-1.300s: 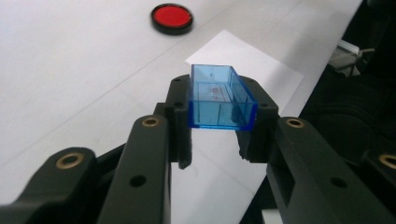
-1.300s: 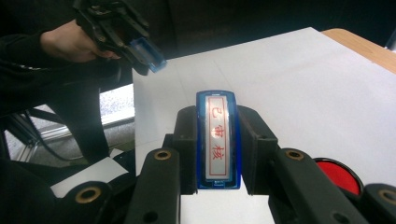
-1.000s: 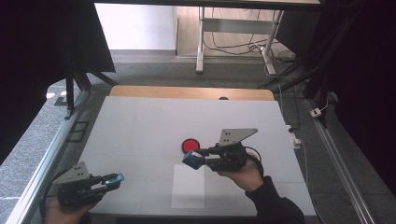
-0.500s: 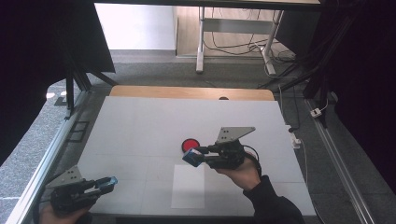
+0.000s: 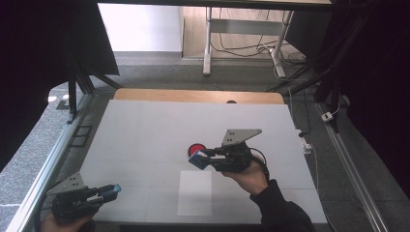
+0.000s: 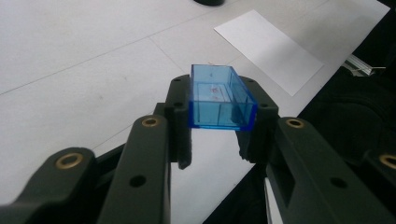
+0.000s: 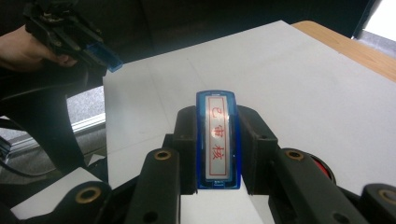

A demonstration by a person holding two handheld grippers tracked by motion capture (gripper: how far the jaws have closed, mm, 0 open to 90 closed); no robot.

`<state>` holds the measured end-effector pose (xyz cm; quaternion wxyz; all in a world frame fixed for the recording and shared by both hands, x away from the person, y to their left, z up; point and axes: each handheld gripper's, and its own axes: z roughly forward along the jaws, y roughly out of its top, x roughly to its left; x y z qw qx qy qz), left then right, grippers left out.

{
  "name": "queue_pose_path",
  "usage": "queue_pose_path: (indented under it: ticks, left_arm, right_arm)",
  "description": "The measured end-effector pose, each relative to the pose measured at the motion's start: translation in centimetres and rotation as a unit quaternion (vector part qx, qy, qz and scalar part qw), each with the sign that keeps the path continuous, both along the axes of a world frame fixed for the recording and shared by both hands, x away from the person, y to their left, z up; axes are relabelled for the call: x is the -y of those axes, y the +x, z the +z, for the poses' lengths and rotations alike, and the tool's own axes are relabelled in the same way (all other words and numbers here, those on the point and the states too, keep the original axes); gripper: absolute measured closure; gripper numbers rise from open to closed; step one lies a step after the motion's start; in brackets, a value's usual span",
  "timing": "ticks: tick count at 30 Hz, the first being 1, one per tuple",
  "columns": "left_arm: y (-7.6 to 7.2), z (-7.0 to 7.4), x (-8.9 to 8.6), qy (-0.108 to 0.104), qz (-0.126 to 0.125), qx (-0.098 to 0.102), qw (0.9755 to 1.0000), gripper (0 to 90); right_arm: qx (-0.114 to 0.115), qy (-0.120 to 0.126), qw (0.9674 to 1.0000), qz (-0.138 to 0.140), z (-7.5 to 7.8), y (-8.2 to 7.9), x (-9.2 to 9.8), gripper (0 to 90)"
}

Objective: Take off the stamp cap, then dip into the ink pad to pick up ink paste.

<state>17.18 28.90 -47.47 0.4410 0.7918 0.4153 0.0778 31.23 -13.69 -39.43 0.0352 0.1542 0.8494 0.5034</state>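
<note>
Stamp and cap held apart over the bench (image 5: 145, 125)
Left hand-held gripper (image 6: 219, 135) clamps the blue cap (image 6: 220, 95); right hand-held gripper (image 7: 217, 149) clamps the blue stamp (image 7: 218, 138), beside a red pad (image 5: 196, 149)

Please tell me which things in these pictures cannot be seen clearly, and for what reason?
- Red round thing: high view, partly hidden by the right tongs; its kind is unclear.
- Blue stamp: right gripper view, sides covered by the pads.
- Blue cap: left gripper view, red marks inside too blurred to read.
- Left tongs: high view, the hand is cut off by the bottom edge.
</note>
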Motion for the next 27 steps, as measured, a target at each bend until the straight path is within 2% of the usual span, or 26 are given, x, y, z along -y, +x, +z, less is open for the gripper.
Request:
queue_pose_path:
  ticks: [11, 20, 27]
  left_arm:
    - [0.0, 0.0, 0.1, 0.007, 0.001, -0.002, 1.0, 68.2]
    - [0.0, 0.0, 0.3, 0.013, 0.002, -0.002, 0.9999, 68.2]
    - [0.1, 0.0, 0.3, 0.014, 0.002, -0.003, 0.9999, 68.3]
  right_arm:
    - [-0.002, -0.008, 0.9998, -0.016, 0.0, 1.0, 0.0, 71.1]
    - [0.003, -0.027, 0.9994, -0.021, -0.4, 2.1, -0.8, 71.1]
    - [0.008, -0.04, 0.9984, -0.038, -0.8, 3.4, -1.4, 71.1]
